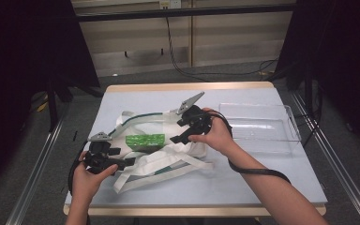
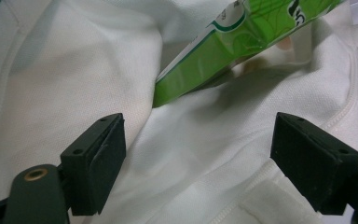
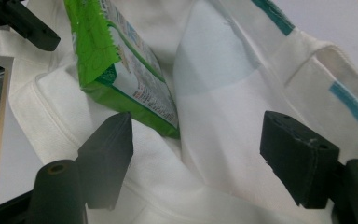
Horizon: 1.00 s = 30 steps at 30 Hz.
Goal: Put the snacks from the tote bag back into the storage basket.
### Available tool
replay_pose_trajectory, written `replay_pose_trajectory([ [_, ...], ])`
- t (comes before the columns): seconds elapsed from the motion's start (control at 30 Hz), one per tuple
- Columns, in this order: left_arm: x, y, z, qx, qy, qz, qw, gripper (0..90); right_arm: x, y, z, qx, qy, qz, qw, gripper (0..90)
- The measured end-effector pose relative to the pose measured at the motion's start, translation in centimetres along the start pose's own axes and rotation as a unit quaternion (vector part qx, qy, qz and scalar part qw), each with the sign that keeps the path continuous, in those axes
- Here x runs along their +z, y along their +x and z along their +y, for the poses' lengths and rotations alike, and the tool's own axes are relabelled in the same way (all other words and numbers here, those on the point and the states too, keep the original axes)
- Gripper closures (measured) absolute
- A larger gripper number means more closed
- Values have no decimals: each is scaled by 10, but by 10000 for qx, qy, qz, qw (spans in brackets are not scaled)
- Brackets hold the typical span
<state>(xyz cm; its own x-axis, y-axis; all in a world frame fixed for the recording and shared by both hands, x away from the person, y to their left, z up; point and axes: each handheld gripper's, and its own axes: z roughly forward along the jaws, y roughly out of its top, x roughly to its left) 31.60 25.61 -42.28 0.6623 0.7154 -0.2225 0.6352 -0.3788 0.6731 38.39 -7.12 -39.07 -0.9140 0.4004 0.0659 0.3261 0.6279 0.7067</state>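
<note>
Left gripper (image 1: 122, 162) at lower left sat with jaws spread, gripping nothing, over the white tote bag (image 1: 178, 157). Green snack packet (image 1: 145, 140) lay mid-frame at the bag's mouth, I'd judge ready to slide in. Right gripper (image 1: 180, 137), also released, hovered just beyond. Clear tray (image 1: 288, 123) sat far right.

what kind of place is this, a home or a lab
Probably a lab or recording booth: black curtains flank a lone table, loose cables run over grey carpet, and a white cloth bag lies staged.

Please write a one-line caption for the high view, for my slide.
Two hand-held grippers, left and right, open over a white tote bag holding a green packet.
</note>
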Motion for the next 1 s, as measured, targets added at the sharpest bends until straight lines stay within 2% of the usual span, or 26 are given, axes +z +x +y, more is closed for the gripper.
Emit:
replay_pose_trajectory([
  [0.03, 1, -1, 0, -49, -46, -2, 10000, 179, 0, 1, 0, -4, 5, 8, 10000, 255],
  [0.23, -3, -4, 5, 63, -63, 75, 9999, 156, 1, 5, 1, -42, 55, 63, 10000, 255],
  [0.43, -4, -4, 4, -19, -109, 160, 9998, 143, 4, 8, 4, -112, 84, 94, 9999, 255],
  [0.47, -4, -3, 4, -17, -101, 162, 9998, 143, 4, 8, 5, -186, 63, 115, 9997, 255],
  [0.57, -5, -4, 4, 0, -76, 163, 9998, 142, 6, 11, 7, -146, 100, 154, 9997, 256],
  [0.9, -8, -4, 5, 14, -107, 207, 9997, 140, 13, 24, 12, -409, 220, 287, 9985, 264],
  [1.0, -8, -4, 5, -2, -142, 220, 9997, 140, 15, 25, 13, -395, 203, 327, 9985, 268],
])
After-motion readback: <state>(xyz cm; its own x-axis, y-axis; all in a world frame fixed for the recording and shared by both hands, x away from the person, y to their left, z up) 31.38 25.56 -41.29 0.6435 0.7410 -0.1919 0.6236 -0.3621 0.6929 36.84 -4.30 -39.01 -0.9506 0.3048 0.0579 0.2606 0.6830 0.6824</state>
